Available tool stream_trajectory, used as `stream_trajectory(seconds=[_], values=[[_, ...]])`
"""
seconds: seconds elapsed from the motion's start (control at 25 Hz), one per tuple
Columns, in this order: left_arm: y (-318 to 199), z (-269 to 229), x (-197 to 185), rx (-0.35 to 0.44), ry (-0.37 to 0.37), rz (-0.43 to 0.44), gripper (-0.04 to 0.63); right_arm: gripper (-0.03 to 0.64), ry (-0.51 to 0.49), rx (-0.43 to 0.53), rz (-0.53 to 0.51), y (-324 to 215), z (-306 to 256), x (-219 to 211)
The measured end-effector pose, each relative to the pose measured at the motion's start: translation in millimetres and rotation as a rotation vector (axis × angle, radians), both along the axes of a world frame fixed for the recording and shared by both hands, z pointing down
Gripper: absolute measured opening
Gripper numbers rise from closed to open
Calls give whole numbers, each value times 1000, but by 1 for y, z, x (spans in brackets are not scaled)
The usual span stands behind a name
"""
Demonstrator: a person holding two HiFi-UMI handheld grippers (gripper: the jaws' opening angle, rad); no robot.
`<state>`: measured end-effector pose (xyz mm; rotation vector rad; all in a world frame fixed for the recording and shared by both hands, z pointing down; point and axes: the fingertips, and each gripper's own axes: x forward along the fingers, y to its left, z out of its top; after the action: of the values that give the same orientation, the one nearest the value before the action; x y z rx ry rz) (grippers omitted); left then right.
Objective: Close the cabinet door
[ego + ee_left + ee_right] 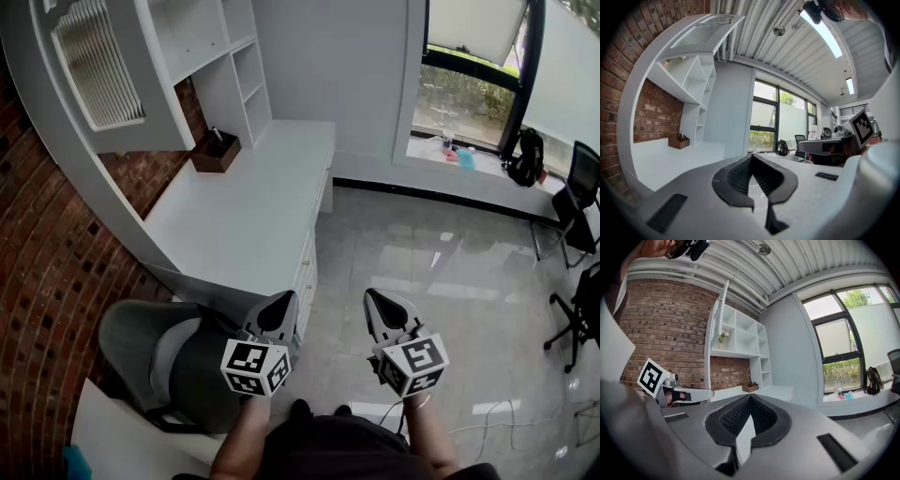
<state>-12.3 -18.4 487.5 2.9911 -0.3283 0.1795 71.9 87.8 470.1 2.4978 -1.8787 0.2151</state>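
Observation:
The white cabinet door (94, 61), with a slatted panel, is swung up and open above the desk at the upper left. It also shows in the left gripper view as the raised door (701, 33) over open shelves (693, 79), and edge-on in the right gripper view as the door (724, 301). My left gripper (278, 302) and right gripper (375, 298) hang side by side low in the head view, off the desk's near end and well away from the door. Both are shut with nothing held: left gripper (751, 157), right gripper (750, 397).
A white desk (248, 206) runs along the brick wall (47, 253), with a brown box (216, 150) at its far end. A grey chair (155, 352) stands by my left gripper. A backpack (527, 157) and office chairs (581, 187) sit by the window at right.

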Motion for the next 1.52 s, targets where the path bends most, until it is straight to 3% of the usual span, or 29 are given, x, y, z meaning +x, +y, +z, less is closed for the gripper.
stream_trajectory(seconds=[0.36, 0.76, 1.24, 1.52], values=[[-3, 7, -17, -38, 4, -29, 9, 0, 3, 11, -20, 1, -1, -15], [-2, 2, -29, -26, -7, -51, 9, 0, -33, 23, -83, -4, -2, -34], [-49, -100, -35, 152, 114, -136, 11, 0, 33, 170, -242, -64, -92, -40], [-70, -187, -42, 283, 210, -199, 11, 0, 116, 263, -330, -91, -165, -46]])
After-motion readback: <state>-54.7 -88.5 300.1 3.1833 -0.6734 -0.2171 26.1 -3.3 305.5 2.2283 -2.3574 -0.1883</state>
